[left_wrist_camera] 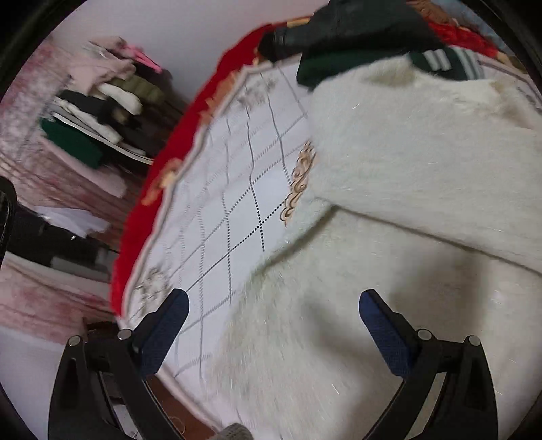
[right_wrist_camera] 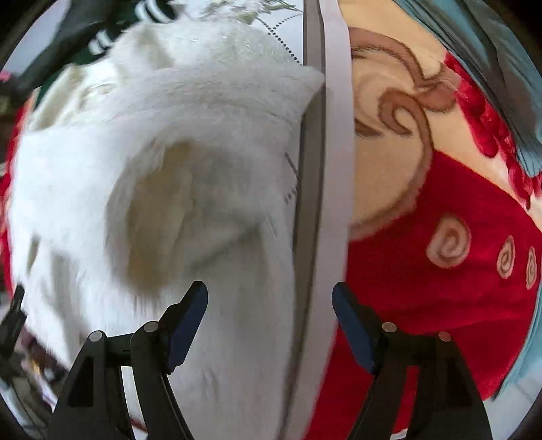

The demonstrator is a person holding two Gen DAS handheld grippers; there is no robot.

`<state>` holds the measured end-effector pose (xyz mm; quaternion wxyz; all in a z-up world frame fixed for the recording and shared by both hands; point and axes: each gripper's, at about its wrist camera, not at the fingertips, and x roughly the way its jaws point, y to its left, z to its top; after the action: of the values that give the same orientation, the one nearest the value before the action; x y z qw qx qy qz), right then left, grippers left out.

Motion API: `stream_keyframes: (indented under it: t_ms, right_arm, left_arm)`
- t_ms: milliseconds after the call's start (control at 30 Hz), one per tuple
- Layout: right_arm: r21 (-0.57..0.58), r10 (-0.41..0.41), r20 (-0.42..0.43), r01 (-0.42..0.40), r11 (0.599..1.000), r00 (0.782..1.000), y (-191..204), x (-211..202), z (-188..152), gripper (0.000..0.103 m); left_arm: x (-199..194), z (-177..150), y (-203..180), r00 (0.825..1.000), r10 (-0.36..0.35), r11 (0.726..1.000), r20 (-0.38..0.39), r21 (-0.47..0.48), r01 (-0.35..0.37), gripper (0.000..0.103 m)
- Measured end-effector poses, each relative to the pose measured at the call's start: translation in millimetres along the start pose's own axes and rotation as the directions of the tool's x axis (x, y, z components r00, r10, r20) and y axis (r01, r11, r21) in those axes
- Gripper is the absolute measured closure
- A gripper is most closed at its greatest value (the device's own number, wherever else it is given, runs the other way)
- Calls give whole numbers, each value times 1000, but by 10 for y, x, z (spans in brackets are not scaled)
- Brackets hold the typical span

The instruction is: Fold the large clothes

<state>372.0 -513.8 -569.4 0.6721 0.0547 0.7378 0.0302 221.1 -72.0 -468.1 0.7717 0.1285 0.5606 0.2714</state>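
A large fluffy white sweater point(left_wrist_camera: 389, 203) lies on a white patterned tablecloth point(left_wrist_camera: 230, 189), with one part folded over the body along a crease. My left gripper point(left_wrist_camera: 272, 301) is open and empty just above the sweater's near-left edge. In the right wrist view the same sweater point(right_wrist_camera: 169, 169) fills the left half, its neck opening facing the camera. My right gripper point(right_wrist_camera: 269, 298) is open and empty above the sweater's edge and the table rim point(right_wrist_camera: 325, 169).
A dark green garment with white stripes point(left_wrist_camera: 437, 59) and black clothes point(left_wrist_camera: 355, 23) lie at the table's far side. A red patterned blanket point(right_wrist_camera: 440, 270) lies beyond the table rim. Stacked folded clothes point(left_wrist_camera: 101, 111) sit at the left.
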Motion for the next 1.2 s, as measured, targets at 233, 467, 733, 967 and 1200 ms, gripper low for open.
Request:
stream_keyframes:
  t_ms: [233,467,733,967,1200]
  right_arm:
    - [-51,29,-1,-29,998,1000,-965,-477,-607,25]
    - [131,9,-52,-3,991,999,-2193,-506,-792,25]
    - [163,10,-41,-4,987,999,-2663,-459,-805,25]
    - [129,130,-17,-127,984,991,-2285,87,-523,25]
    - [-80,677,69,-672,736,733,-1507,281,164,3]
  left_arm:
    - [-1237,-518,-1145,1000,-17,991,22,130,14,0]
    - [-2008,-1290,-2648,996,-48,900,80,437,8,0]
    - [-1516,-1458,-3205,998,51,873,-24,487,-33,0]
    - [-1135,-1091,-2822,997,56,940,-45,340,-37,25]
    - [-1223,-867,-2326,994,-105,972,-35,209,110,89]
